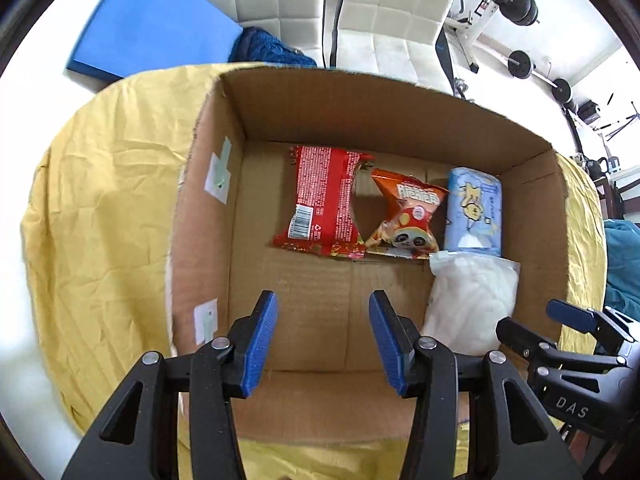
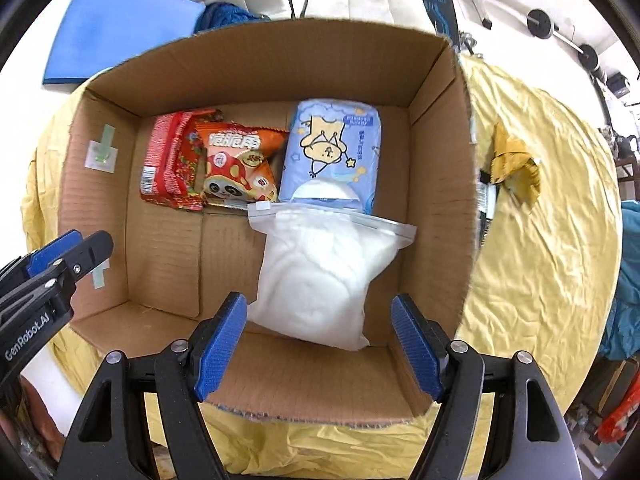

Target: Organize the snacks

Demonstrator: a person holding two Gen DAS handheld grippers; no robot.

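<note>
An open cardboard box stands on a yellow cloth. Inside lie a red snack packet, an orange panda snack bag, a light blue pack with a cartoon and a white zip bag. My left gripper hangs open over the box's near left floor, holding nothing. My right gripper is open above the white zip bag's near end, not touching it. Each gripper shows at the other view's edge.
The yellow cloth covers a round table. A crumpled yellow wrapper lies on it right of the box. A blue pad, white chairs and gym weights stand behind.
</note>
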